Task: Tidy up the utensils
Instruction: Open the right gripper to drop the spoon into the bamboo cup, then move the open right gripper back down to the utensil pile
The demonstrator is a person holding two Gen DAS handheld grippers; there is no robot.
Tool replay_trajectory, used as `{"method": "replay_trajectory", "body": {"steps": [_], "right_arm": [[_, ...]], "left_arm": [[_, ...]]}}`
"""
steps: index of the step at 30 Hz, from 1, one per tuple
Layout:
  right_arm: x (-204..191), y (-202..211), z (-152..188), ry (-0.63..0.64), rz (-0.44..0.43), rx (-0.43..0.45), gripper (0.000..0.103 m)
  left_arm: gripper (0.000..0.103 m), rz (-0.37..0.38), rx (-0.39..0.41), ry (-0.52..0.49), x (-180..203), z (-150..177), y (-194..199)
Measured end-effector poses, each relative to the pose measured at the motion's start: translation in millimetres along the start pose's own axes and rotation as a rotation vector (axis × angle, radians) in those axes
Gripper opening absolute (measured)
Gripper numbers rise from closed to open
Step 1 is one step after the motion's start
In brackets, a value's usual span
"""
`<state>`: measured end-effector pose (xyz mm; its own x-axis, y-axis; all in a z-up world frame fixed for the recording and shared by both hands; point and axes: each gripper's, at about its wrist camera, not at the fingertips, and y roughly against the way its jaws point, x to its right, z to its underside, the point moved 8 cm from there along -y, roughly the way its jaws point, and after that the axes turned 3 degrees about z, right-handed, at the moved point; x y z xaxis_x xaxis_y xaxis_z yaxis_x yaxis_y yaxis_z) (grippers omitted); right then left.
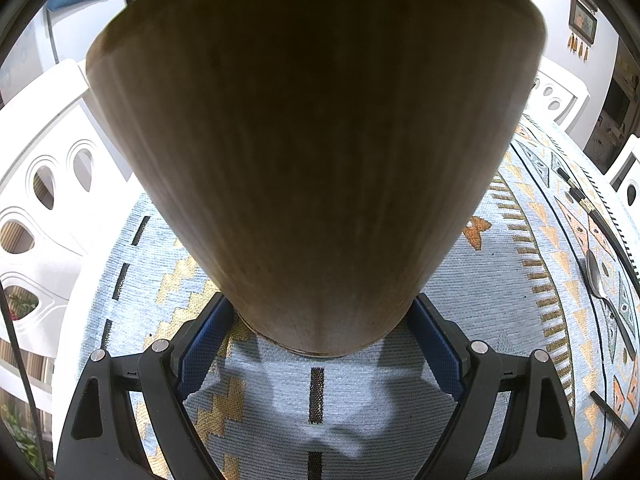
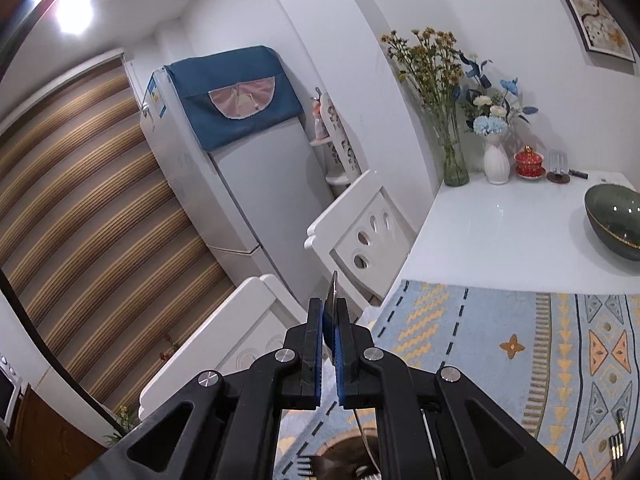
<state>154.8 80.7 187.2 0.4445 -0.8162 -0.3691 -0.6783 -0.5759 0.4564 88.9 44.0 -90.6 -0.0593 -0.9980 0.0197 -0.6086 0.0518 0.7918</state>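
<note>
A tall brown wooden utensil holder (image 1: 312,152) stands on the patterned tablecloth (image 1: 280,392) and fills the left wrist view. My left gripper (image 1: 320,312) is shut on its base, one blue pad on each side. In the right wrist view my right gripper (image 2: 329,305) is shut on the thin flat handle of a metal utensil (image 2: 333,290), which sticks up between the pads. Its lower end is hidden behind the fingers. Below it lies the holder's dark mouth (image 2: 344,460), with fork tines (image 2: 306,466) showing there. A spoon (image 1: 596,276) and black chopsticks (image 1: 576,196) lie on the cloth to the right.
White chairs (image 1: 44,208) stand at the table's left edge. Further back on the bare white table (image 2: 500,232) are a green bowl (image 2: 616,220), two flower vases (image 2: 496,164) and a red lidded cup (image 2: 528,162). A fridge (image 2: 240,184) stands behind.
</note>
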Motion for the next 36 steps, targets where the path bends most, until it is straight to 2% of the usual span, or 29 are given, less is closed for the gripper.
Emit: {"method": "replay_trajectory", "body": {"steps": [4, 6, 8, 14, 16, 18, 20, 23, 25, 28, 31, 36], "right_arm": [[10, 8, 7, -0.039, -0.017, -0.042, 0.005], [17, 16, 9, -0.082, -0.042, -0.076, 0.013], [25, 29, 5, -0.111, -0.038, -0.068, 0.02], [46, 114, -43, -0.166, -0.05, 0.123, 0.021], [51, 144, -59, -0.168, -0.045, 0.188, 0.025], [57, 178, -74, -0.152, -0.018, 0.259, 0.033], [63, 206, -83, -0.136, 0.016, 0.309, 0.037], [77, 240, -86, -0.122, 0.069, 0.338, 0.037], [91, 254, -79, -0.127, 0.109, 0.319, 0.037], [120, 254, -57, -0.155, 0.182, 0.237, 0.037], [155, 236, -19, -0.217, 0.24, 0.082, 0.037], [193, 192, 70, -0.289, 0.317, -0.234, 0.037]], "left_arm": [[0.089, 0.0, 0.0, 0.0, 0, 0, 0], [0.089, 0.0, 0.0, 0.0, 0, 0, 0], [0.089, 0.0, 0.0, 0.0, 1, -1, 1], [0.089, -0.002, -0.002, -0.001, 4, 1, 0], [0.089, -0.002, -0.002, -0.001, 4, 1, 0], [0.089, -0.003, -0.002, -0.002, 5, 1, 0], [0.089, -0.003, -0.002, -0.002, 6, 1, 0], [0.089, -0.003, -0.002, -0.002, 7, 1, 1], [0.089, -0.003, -0.002, -0.002, 6, 1, 1], [0.089, -0.002, -0.002, -0.002, 6, 1, 0], [0.089, -0.002, -0.002, -0.002, 6, 1, 0], [0.089, -0.005, -0.002, -0.003, 8, 1, 1]]}}
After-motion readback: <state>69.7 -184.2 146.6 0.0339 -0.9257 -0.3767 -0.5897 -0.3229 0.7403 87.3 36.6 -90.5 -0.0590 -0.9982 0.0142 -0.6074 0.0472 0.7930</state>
